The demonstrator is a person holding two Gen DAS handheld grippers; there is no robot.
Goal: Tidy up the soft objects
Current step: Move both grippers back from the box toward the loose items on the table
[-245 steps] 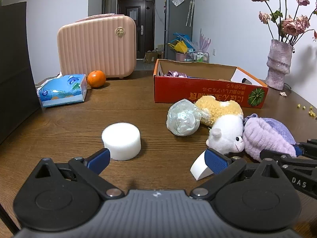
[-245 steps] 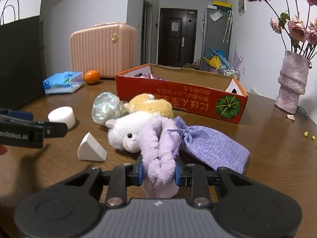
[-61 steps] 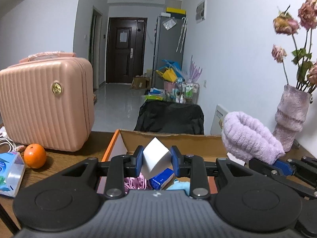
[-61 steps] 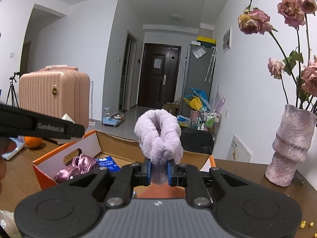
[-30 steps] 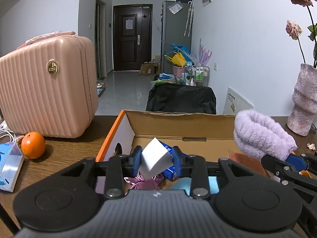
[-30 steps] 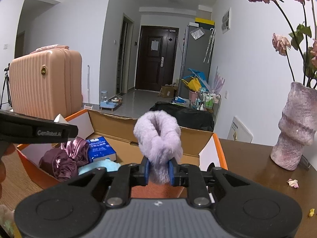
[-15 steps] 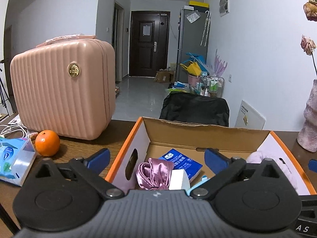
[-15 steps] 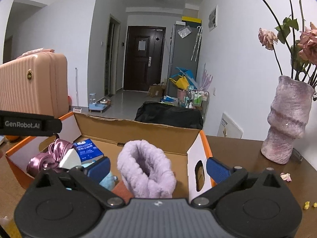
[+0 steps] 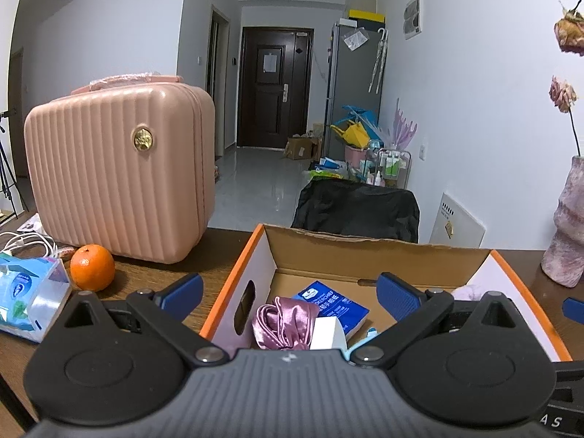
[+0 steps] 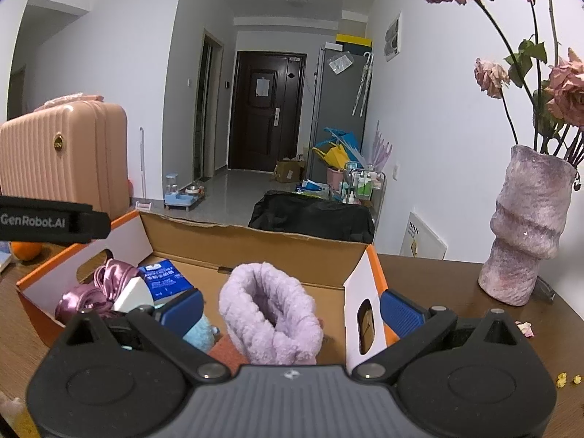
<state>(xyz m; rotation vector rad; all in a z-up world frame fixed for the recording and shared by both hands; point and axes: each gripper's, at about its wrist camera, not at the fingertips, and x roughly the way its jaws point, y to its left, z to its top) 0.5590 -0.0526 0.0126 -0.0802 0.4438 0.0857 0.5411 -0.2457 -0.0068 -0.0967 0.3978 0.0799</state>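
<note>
Right wrist: "GenRobot.AI" on left claw (image 10: pixel 54 222)

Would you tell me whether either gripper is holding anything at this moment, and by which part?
Nothing is held: the left gripper and right gripper are open above the box.

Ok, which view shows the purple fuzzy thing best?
The right wrist view: the purple fuzzy thing stands in the box between the open right gripper's fingers, fully visible. The left wrist view shows only a pale sliver behind a gripper finger.
</note>
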